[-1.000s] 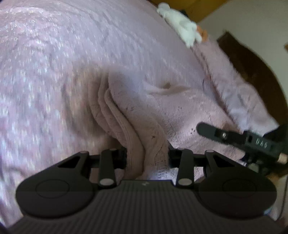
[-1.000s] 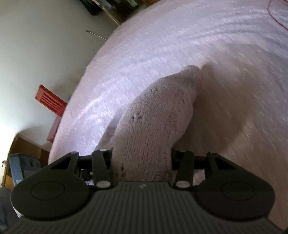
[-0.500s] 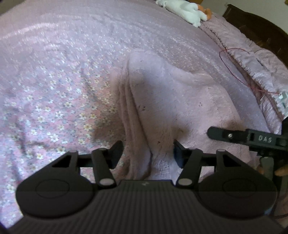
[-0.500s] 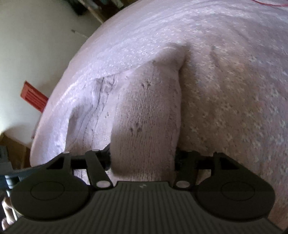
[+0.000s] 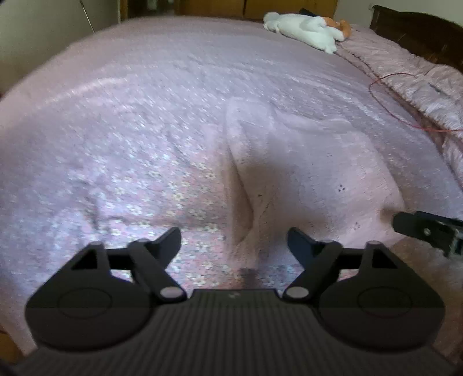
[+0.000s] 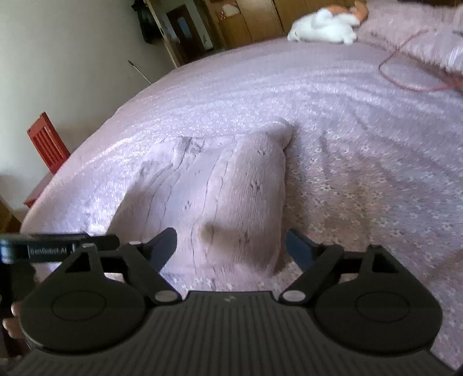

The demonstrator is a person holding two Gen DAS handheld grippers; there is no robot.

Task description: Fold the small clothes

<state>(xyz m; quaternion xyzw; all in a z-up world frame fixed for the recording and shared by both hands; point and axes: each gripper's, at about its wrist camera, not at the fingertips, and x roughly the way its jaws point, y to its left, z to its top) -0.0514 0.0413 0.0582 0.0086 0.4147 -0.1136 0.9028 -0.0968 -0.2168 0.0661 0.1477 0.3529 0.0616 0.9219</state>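
Left gripper (image 5: pixel 233 241) and right gripper (image 6: pixel 231 241), black plastic, fingers spread apart, gripping nothing, poised above near edge of bed (image 5: pixel 115 121). Pink knit garment (image 5: pixel 303 173), soft, folded, rumpled, lies on floral pink bedspread by near edge. Thin red cord (image 5: pixel 387 95) loops toward headboard side. White plush toy (image 5: pixel 306 29) at far edge; wooden cabinets (image 6: pixel 249 20) beyond.

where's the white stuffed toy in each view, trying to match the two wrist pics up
Left wrist view: the white stuffed toy lies at the top, right of centre, on the far side of the bed.
Right wrist view: the same toy lies at the top right, also at the bed's far side.
Shared landmark: the red cord looped on the bedspread, below and right of the toy in both.
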